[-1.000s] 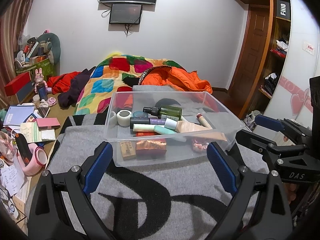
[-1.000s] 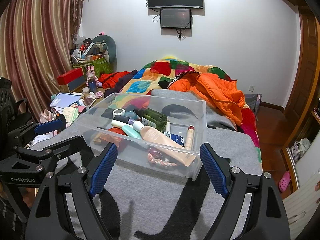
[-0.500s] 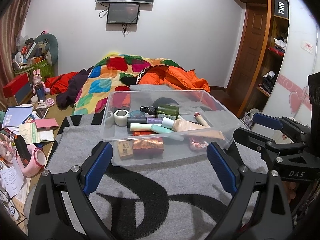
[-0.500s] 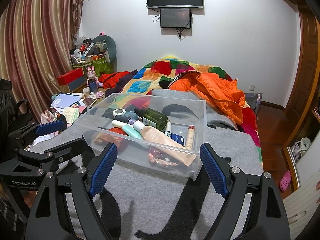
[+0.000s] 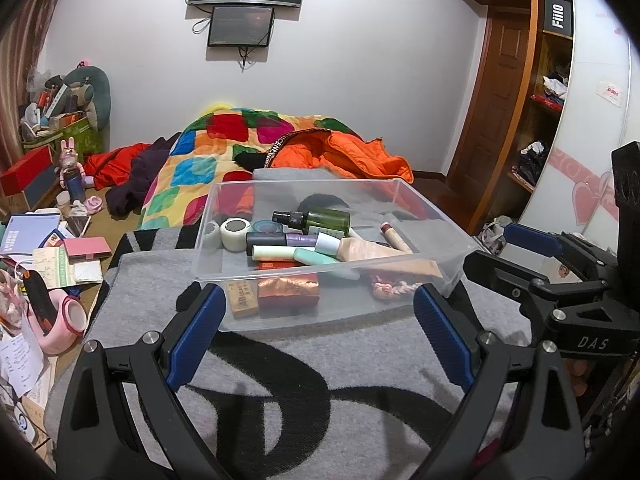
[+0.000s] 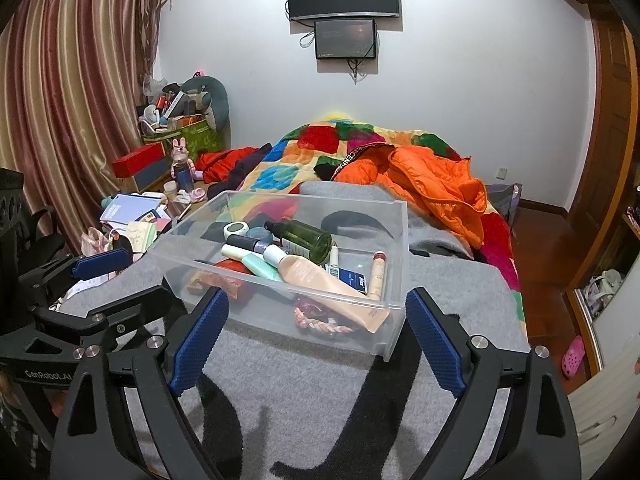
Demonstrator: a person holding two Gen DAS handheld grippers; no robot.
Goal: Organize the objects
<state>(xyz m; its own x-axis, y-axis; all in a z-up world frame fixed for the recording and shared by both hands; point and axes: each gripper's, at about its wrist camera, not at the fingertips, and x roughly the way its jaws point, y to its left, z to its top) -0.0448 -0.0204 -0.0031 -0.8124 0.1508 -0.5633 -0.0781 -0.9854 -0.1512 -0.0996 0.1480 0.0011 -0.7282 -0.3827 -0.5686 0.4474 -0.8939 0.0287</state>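
Observation:
A clear plastic bin (image 5: 448,236) sits on a grey blanket (image 5: 304,360) on the bed; it also shows in the right wrist view (image 6: 396,280). Inside lie a dark green spray bottle (image 5: 324,219), a beige tube (image 5: 380,254), mint tubes (image 5: 316,258), a white tape roll (image 5: 235,233), a small wooden block (image 5: 243,300) and a pink braided hair tie (image 6: 320,322). My left gripper (image 5: 316,336) is open and empty just short of the bin's near wall. My right gripper (image 6: 316,338) is open and empty at the bin's near corner.
A colourful quilt (image 5: 208,160) and an orange jacket (image 5: 340,156) lie beyond the bin. Books, papers and a pink holder (image 5: 64,320) clutter the floor on the left. A wooden wardrobe (image 5: 536,100) stands on the right.
The left wrist view has drifted slightly, so the bin sits a little higher and further left in it. The right gripper has barely moved. Both stay open.

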